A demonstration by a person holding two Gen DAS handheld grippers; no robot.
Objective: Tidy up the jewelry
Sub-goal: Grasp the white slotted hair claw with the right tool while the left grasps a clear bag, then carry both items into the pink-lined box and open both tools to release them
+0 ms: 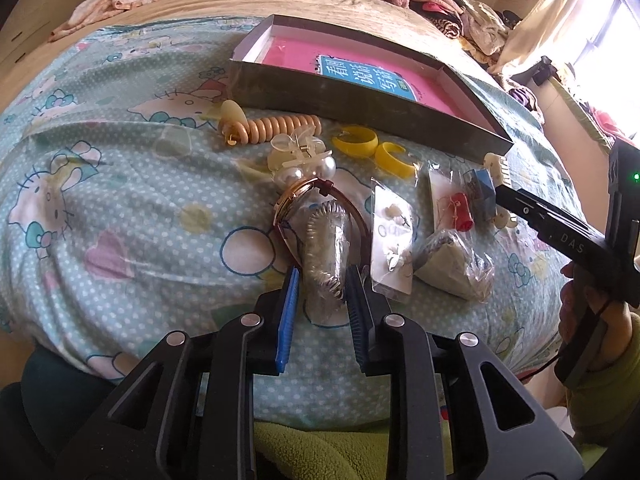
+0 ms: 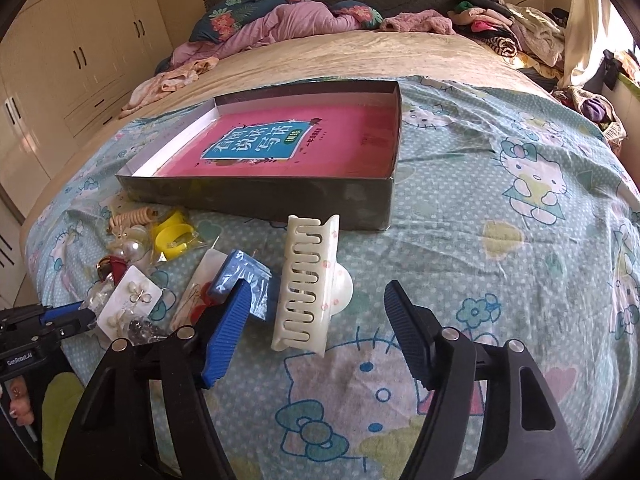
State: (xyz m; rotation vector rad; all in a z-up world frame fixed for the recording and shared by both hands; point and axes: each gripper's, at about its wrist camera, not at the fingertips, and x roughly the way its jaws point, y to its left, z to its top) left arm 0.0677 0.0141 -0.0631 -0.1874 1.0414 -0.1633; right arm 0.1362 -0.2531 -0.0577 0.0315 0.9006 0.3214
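A: Why does the left gripper [image 1: 322,290] sit so low in the middle of the left wrist view?

B: Its blue pads are closed in on a clear plastic bag [image 1: 325,246] with a silvery coiled piece inside. The pads press the bag's near end from both sides, so it looks like a pinch meant to lift that packet off the bedspread [image 1: 120,200].

A: And the right gripper [image 2: 316,332]?

B: In the right wrist view its jaws stand about half open, one each side of the cream hair claw [image 2: 306,280] at the centre of the frame. The pads do not touch the claw; it lies between them. The straddle probably lines up a grip across the claw's narrow width.

A: Where does everything go?

B: Most likely into the shallow box [image 2: 280,196] in the upper middle, which has a pink book [image 2: 280,140] lying in its bottom. Nothing else is in it yet.

A: The rest of the jewelry?

B: It is heaped just in front of the box, at lower left in the right wrist view: yellow hoops [image 1: 374,148], a pearl clip [image 1: 308,164], a watch [image 1: 304,200] and cards of earrings [image 1: 392,240]. They are bunched together, so each pick needs care not to drag a neighbour.
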